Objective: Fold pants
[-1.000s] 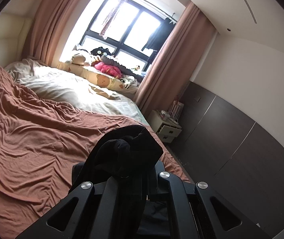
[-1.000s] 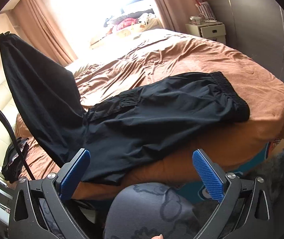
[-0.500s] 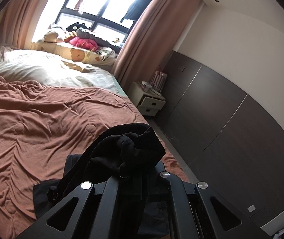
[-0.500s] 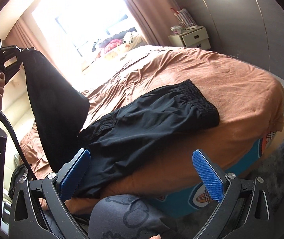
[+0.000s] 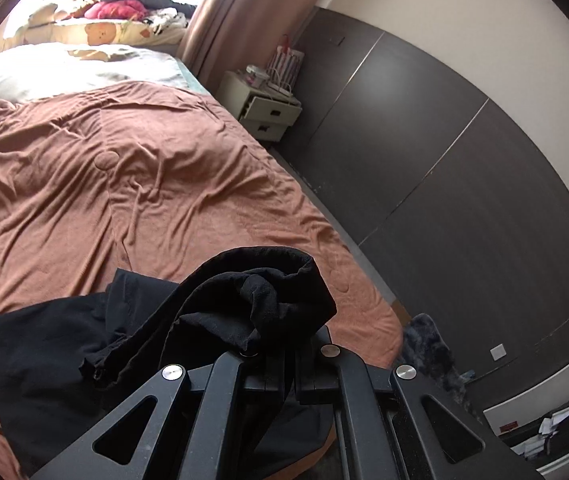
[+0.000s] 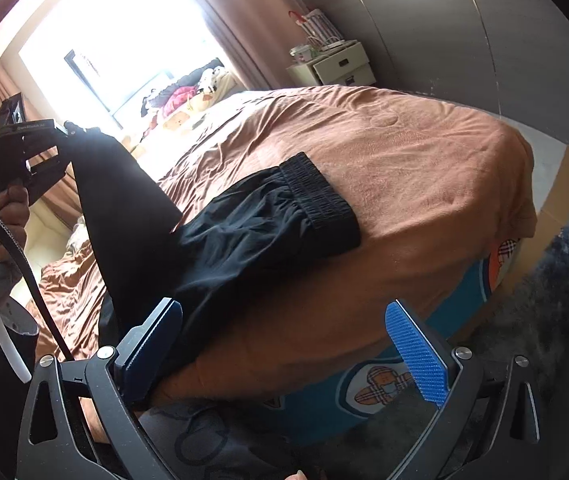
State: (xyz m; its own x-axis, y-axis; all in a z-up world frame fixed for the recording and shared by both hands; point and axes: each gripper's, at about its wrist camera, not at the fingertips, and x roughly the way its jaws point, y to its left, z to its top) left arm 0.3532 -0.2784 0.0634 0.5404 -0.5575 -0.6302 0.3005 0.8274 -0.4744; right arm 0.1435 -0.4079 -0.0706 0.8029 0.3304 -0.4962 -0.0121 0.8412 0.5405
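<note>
We are looking first at the bed (image 6: 424, 168), which is filling most of both views under a rumpled rust-brown cover; its far end is washing out in window glare, and its near corner is dropping out of sight below the right gripper's frame. The dark wall panels (image 5: 444, 168) are running along the far side, with a pale nightstand (image 5: 270, 110) beside them; what is standing on top of it is too small for us to identify.

The black pants (image 6: 252, 224) are lying across the near part of the bed, elastic waistband flat on the cover toward the foot. One leg is rising off the bed in a taut sheet to the left gripper (image 6: 66, 132), which is clamping its cuff end. In the left wrist view that bunched fabric (image 5: 252, 304) is covering the fingertips entirely, so we are not seeing the pads themselves. The lower part of the pants is disappearing behind the right gripper's left finger (image 6: 152, 344).

The person's hand (image 6: 2, 224) is wrapping the left gripper's handle, partly crossed by a black cable.

The right gripper (image 6: 284, 344) is standing wide apart, blue pads (image 6: 416, 352) empty, hovering short of the bed edge.
</note>
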